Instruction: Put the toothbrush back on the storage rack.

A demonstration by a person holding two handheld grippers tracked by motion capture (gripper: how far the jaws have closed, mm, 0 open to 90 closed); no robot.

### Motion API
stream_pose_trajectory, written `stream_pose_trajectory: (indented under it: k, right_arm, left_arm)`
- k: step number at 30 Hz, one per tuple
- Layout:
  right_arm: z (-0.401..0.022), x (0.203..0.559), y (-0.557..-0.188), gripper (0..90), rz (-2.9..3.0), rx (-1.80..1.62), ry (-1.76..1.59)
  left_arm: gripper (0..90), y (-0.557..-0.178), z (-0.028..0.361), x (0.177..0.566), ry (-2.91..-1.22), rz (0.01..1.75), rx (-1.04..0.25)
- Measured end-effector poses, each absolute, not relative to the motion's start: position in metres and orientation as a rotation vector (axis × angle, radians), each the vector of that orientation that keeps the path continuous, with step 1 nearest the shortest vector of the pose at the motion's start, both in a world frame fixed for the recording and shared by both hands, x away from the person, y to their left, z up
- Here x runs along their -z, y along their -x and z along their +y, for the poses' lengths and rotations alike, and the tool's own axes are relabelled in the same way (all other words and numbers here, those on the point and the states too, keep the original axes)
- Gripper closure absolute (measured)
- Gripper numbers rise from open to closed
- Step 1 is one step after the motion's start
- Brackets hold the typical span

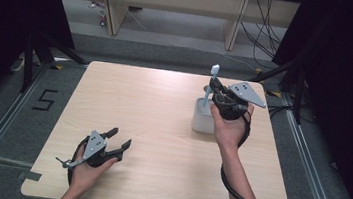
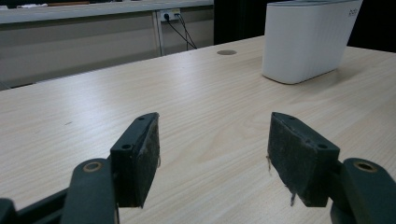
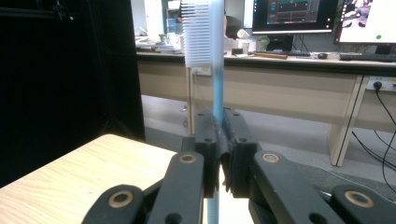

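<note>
Item 1, toothbrush [image 3: 215, 84]: pale blue handle, white bristle head at the top. In the right gripper view it stands upright through the centre of the frame, bristles facing left near the top edge. In the high view it sits right of centre in the upper half of the frame [image 1: 209, 88], head uppermost, lower end inside the white holder.

Item 2, my right gripper [image 3: 218, 140]: jaws pressed together on the toothbrush handle, pinching it part-way up, below the bristles. In the high view my right hand [image 1: 229, 128] holds it just right of the holder, grey three-cornered plate on top, black cable trailing down along my forearm.

Item 3, white holder [image 1: 201, 118]: oblong tub, open top, standing on the table right of centre. In the left gripper view it appears in the upper right of the frame [image 2: 306, 42], well apart from the jaws.

Item 4, my left gripper [image 2: 212, 158]: jaws spread wide, nothing between the pads, bare wood beneath. In the high view it lies low over the table in the lower left of the frame [image 1: 118, 140], held in my left hand [image 1: 87, 170].

Item 5, table [image 1: 153, 107]: light wood grain top, square-cornered.
</note>
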State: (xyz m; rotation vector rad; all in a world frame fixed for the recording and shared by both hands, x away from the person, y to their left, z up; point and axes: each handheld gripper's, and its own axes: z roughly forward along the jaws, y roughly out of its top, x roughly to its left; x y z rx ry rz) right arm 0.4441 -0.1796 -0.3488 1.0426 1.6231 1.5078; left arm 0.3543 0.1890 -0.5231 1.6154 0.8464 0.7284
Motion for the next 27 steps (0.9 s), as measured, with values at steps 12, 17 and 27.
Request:
stream_pose_trajectory:
  k: [12,17,27]
  right_arm:
    - [-0.177,0.357,-0.451,85.7,1.628,-1.481,-1.057]
    - [-0.176,0.361,-0.453,85.7,1.64,-1.493,-1.065]
    - [-0.177,0.368,-0.452,85.7,1.651,-1.481,-1.081]
  left_arm:
    - [34.1,-0.354,0.189,0.523,-1.613,0.847,-0.728]
    - [34.1,-0.354,0.189,0.523,-1.612,0.847,-0.727]
    - [34.1,-0.354,0.189,0.523,-1.613,0.847,-0.728]
